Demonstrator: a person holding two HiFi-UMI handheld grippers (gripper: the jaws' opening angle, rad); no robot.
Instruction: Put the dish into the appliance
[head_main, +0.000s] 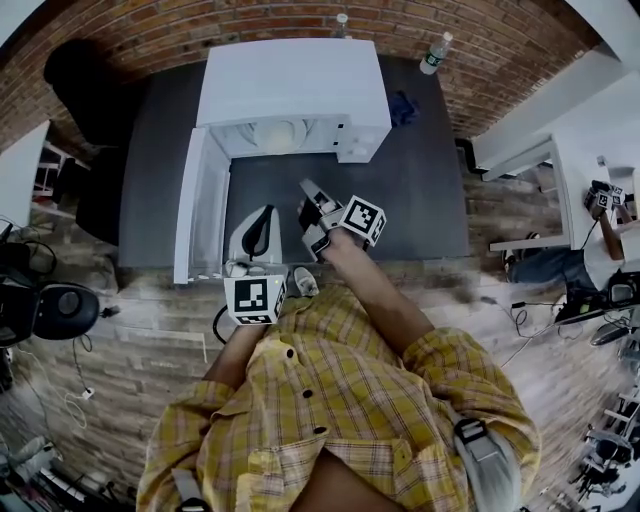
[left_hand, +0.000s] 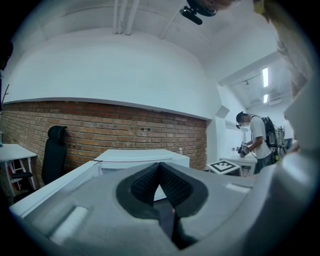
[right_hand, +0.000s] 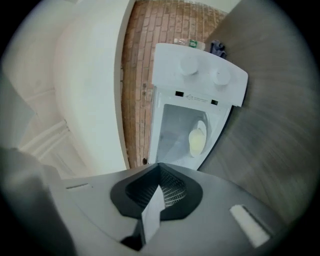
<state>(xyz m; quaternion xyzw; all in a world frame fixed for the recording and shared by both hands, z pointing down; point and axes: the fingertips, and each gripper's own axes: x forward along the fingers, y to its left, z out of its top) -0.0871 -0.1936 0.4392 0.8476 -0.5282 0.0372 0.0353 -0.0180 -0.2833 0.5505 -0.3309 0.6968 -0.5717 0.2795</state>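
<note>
A white microwave (head_main: 290, 85) stands at the back of the dark table (head_main: 420, 190), its door (head_main: 200, 210) swung open to the left. Inside the cavity lies a pale dish (head_main: 278, 133), which the right gripper view shows as a cream plate (right_hand: 197, 140) against the inner wall. My right gripper (head_main: 315, 215) hovers over the table in front of the opening, well short of the dish, jaws together (right_hand: 160, 170) with only a thin pale sliver between them. My left gripper (head_main: 262, 215) sits lower, by the door's free end, shut and empty (left_hand: 160, 165).
Two bottles (head_main: 436, 52) and a blue cloth (head_main: 403, 105) are behind and right of the microwave. A black chair (head_main: 75, 70) stands at the far left by the brick wall. A person (left_hand: 255, 140) works at a white desk on the right.
</note>
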